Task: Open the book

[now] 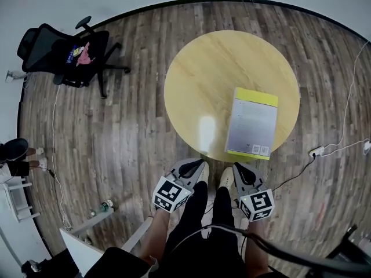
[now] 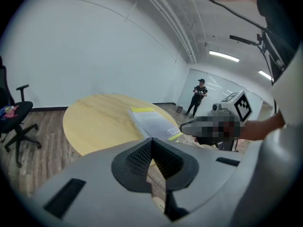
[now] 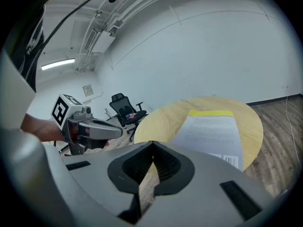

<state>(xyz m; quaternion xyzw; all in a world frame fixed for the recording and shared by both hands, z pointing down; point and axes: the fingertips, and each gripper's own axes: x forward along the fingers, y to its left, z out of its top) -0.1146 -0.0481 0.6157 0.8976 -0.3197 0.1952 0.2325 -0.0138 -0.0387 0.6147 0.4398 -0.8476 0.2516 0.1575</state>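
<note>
Step in hand: the approach. The book (image 1: pixel 252 123) lies closed and neither tool touches it, so opening has not begun.
Left tongs (image 1: pixel 196 165): jaws together with nothing between them, held short of the table's near rim, beside the right tongs.
Right tongs (image 1: pixel 239 169): jaws together and empty, also short of the rim, pointing toward the book.
Book: flat on the round table (image 1: pixel 200 74), straight ahead of the right tongs and just past the rim. From the left tongs it is ahead and to the right. Its near short end carries a barcode and its far end a yellow band.
Gap: both tongs are clear of the cover, and the right pair is the nearer.
Spine side: I cannot tell which long edge is the spine, so I cannot say which edge will lift.
Next move, as I judge it: bring one pair over the rim to the free long edge, part its jaws or slip a tip under the cover, and use the other pair to hold the book down.
Risk: the book sits near the rim and may slide on the smooth top if it is pushed and not lifted.
Elsewhere: an office chair (image 1: pixel 64 51) stands well off to the left of the left tongs.
</note>
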